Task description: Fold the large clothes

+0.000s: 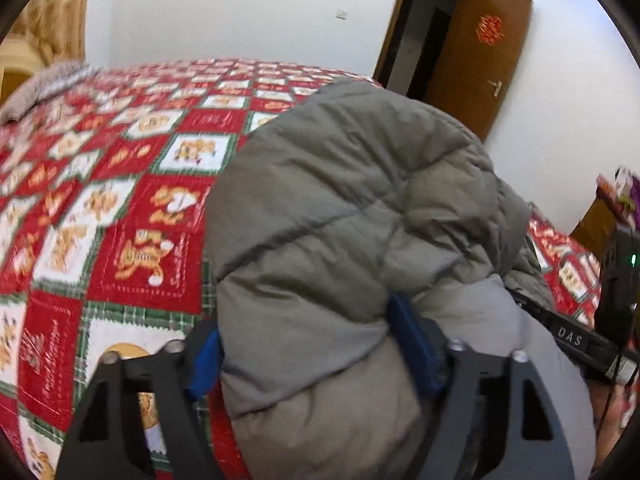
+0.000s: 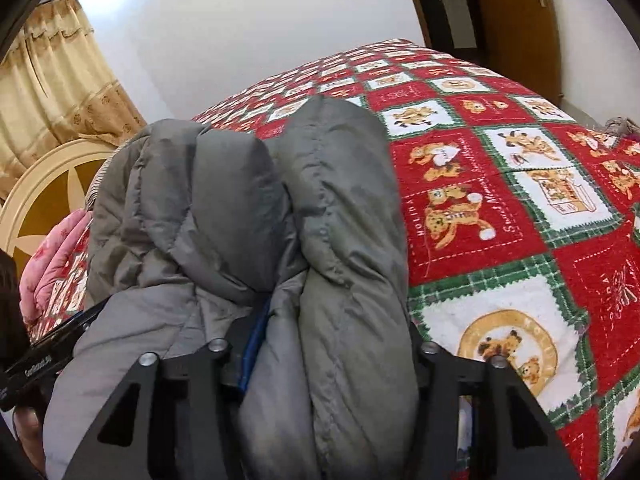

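A bulky grey puffer jacket (image 1: 352,208) lies bunched on the bed, and it also shows in the right wrist view (image 2: 248,208). My left gripper (image 1: 308,356) is shut on a thick fold of the jacket, its blue pads (image 1: 408,340) pressed into the padding. My right gripper (image 2: 332,360) is shut on another thick fold of the same jacket, with one blue pad (image 2: 252,356) showing at the left. The right gripper's black body (image 1: 576,340) appears at the right of the left wrist view, close beside the jacket.
A red, green and white patchwork quilt (image 1: 120,208) covers the bed (image 2: 500,208). A pink blanket (image 2: 56,264) and a cream headboard (image 2: 48,184) are at the left. A brown door (image 1: 476,60) stands open behind, and a grey fluffy cloth (image 1: 48,84) lies far left.
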`<control>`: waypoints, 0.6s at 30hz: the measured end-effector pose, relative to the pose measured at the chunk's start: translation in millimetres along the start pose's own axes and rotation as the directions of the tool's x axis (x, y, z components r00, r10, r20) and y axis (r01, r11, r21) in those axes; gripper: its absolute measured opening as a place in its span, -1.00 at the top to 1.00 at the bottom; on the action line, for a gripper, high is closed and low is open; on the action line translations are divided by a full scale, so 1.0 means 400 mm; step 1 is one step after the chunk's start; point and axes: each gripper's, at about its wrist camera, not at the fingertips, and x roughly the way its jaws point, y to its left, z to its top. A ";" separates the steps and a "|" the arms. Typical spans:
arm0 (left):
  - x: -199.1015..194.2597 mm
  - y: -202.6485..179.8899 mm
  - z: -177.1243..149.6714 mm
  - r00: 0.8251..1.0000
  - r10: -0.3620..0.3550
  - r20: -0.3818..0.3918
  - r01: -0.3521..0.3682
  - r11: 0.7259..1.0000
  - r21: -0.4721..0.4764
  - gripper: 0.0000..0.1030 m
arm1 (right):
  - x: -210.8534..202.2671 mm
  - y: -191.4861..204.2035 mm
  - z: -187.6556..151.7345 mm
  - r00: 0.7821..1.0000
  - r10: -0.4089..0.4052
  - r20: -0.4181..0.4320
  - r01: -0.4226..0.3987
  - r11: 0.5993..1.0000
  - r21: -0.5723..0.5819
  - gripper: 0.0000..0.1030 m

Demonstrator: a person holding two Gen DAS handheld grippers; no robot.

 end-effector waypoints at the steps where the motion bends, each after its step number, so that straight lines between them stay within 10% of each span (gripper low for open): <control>1: -0.007 -0.020 0.001 1.000 0.018 0.007 -0.018 0.999 0.032 -0.12 | 0.000 0.001 0.000 1.000 0.018 -0.002 -0.018 1.000 0.003 0.23; 5: -0.065 -0.093 0.002 0.989 0.129 0.069 -0.138 0.979 0.148 0.51 | -0.026 0.004 -0.004 0.996 0.083 0.021 -0.084 0.996 0.018 0.60; 18: -0.359 -0.060 0.008 0.908 0.276 0.315 -0.348 0.915 0.204 0.65 | -0.154 0.202 0.015 0.957 0.272 0.106 -0.266 0.962 -0.066 0.72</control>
